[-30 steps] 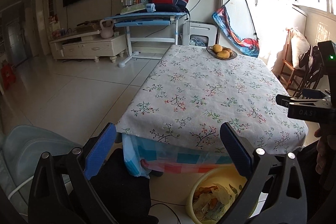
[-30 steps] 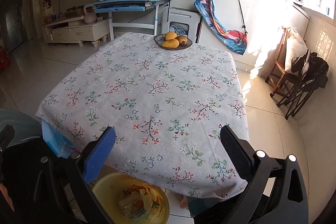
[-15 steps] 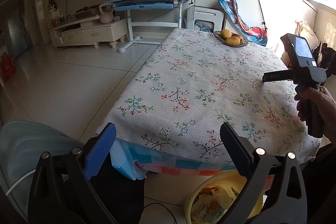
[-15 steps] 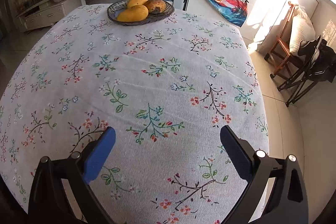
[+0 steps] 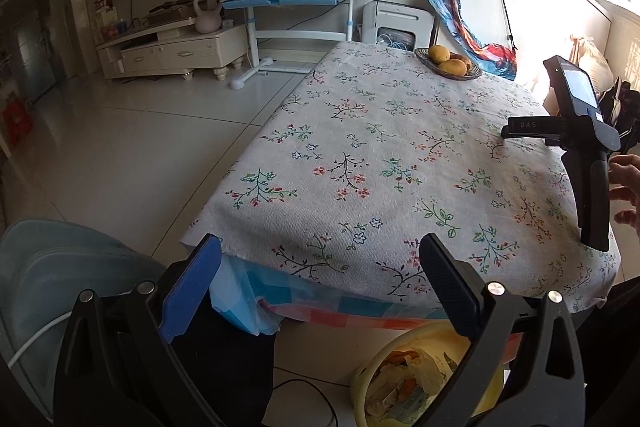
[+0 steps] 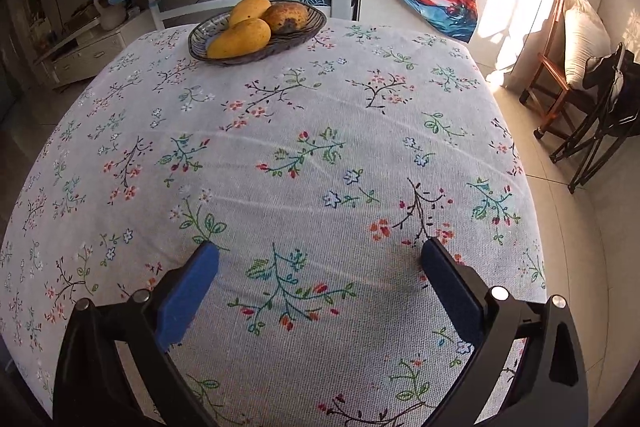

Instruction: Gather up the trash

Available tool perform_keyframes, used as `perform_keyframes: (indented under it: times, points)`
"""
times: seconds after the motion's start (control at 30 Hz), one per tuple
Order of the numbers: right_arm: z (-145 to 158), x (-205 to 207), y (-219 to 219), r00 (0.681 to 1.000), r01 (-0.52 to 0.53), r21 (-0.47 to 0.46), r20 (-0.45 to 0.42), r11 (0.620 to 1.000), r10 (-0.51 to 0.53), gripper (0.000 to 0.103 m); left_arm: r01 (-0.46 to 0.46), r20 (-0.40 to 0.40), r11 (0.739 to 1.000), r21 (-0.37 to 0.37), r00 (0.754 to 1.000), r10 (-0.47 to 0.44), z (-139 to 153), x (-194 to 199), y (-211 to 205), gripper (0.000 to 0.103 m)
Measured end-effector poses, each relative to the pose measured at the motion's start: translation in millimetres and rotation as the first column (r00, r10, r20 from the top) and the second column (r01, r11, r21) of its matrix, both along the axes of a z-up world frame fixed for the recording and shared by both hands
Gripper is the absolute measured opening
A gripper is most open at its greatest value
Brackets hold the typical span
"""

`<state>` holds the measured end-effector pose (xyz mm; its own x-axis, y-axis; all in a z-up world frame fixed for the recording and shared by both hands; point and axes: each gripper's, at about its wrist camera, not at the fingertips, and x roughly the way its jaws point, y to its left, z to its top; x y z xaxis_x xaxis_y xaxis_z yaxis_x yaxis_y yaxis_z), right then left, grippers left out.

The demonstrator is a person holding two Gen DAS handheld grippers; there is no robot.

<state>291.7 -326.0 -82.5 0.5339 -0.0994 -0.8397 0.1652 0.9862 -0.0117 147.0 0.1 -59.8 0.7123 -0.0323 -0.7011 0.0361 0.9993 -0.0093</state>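
Trash (image 5: 404, 383) sits in a yellow basin (image 5: 362, 373) on the floor, below the near edge of the floral-clothed table (image 5: 400, 163). Left gripper (image 5: 320, 261) hangs off that edge above the basin, fingers wide apart, empty. Right gripper (image 6: 320, 261) sits low over the tablecloth, fingers spread, empty. Fruit bowl (image 6: 256, 33) at far end.
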Motion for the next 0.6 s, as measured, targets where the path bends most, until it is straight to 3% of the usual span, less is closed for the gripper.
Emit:
perform_keyframes:
  times: [0.33, 0.6]
  points:
    - [-0.6, 3.0, -1.3, 1.000, 0.000, 0.002, 0.000, 1.000, 0.000, 0.097, 0.001, -0.048, 1.000, -0.011, 0.999, -0.001, -11.9, -2.6, 6.0, 0.096]
    - [-1.1, 3.5, -1.1, 1.000, 0.000, 0.001, 0.000, 1.000, 0.000, 0.097, -0.022, -0.075, 0.998, -0.065, 0.997, 0.017, -14.8, 3.2, 16.9, 0.096]
